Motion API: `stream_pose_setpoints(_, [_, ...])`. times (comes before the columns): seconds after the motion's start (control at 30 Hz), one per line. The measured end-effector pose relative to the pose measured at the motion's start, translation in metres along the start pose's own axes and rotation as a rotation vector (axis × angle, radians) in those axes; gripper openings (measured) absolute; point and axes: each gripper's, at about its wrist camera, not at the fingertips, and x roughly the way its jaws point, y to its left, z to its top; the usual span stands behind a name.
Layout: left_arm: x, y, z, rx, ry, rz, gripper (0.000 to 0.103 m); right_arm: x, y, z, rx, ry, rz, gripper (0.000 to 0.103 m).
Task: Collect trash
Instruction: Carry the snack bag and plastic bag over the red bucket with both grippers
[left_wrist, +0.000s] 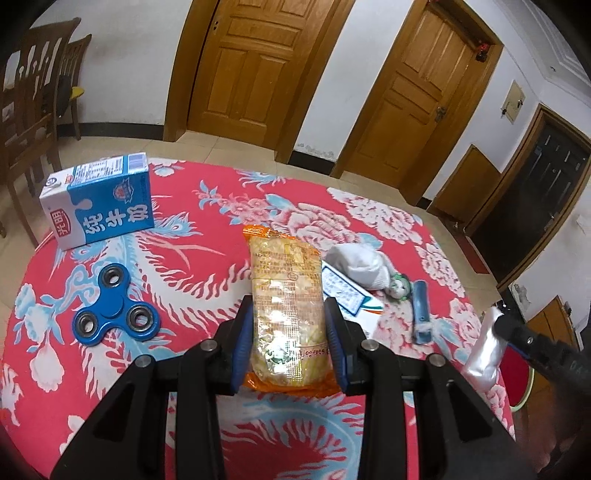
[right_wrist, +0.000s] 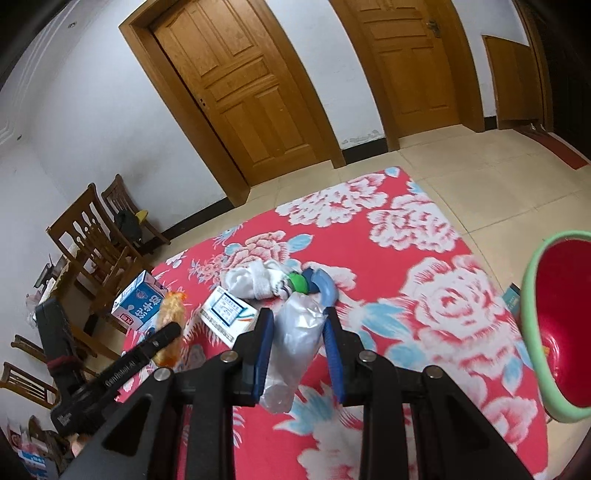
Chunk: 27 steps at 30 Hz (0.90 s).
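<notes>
On red floral cloth (left_wrist: 207, 266), left hand-held gripper (left_wrist: 290, 314) grips noodle packet (left_wrist: 284, 280).

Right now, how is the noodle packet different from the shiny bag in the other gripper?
The noodle packet is orange and yellow with print; the shiny bag is plain silvery and crinkled. The packet looks full and firm; the bag looks limp. The left gripper grips the packet, the right gripper the bag. Both are held above the table.
</notes>
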Motion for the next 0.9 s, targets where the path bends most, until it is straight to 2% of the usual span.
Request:
stream_pose_setpoints(0.57, [-0.040, -0.038, -0.010, 0.014, -0.007, -0.096, 0.037, -0.057, -0.042, -0.018, 0.070, -0.069, -0.027, 0.030])
stream_pose_setpoints(0.9, [-0.049, -0.062, -0.017, 0.037, 0.000, -0.119, 0.037, -0.084, -0.061, -0.023, 0.100, -0.118, -0.034, 0.030])
